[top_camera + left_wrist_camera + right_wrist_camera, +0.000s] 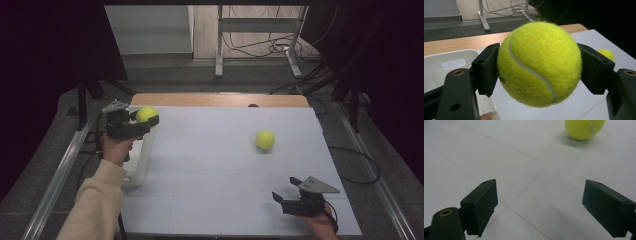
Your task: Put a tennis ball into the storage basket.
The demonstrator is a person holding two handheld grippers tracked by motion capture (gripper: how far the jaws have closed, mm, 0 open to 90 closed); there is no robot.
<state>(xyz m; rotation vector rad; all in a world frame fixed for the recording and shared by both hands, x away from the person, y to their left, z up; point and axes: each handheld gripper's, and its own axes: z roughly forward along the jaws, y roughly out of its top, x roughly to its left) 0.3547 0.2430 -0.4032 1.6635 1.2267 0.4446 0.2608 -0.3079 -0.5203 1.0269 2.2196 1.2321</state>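
Desk (210,170): a white sheet covers it, with a wooden strip bare at the far edge.
White bin (141,159): it stands at the left edge of the desk; the landmark for all places below. In the left gripper view its inside (439,75) looks empty, as far as it is visible.
Held ball (146,114): a yellow tennis ball, in the air above the far end of the white bin, near its desk-side rim.
Left tongs (145,121): they pinch the held ball (540,63) from both sides, pads (486,68) pressed on the felt.
Key relation: the opening of the white bin lies just below and a little to the left of the held ball, so I judge a short move that way comes before letting go.
Second ball (265,140): it lies on the desk well to the right of the white bin, apart from everything.
Right tongs (288,192): spread wide with nothing between them, low over the desk, far right of the white bin; the second ball (584,128) lies ahead of them, so this hand is the nearer one to it.
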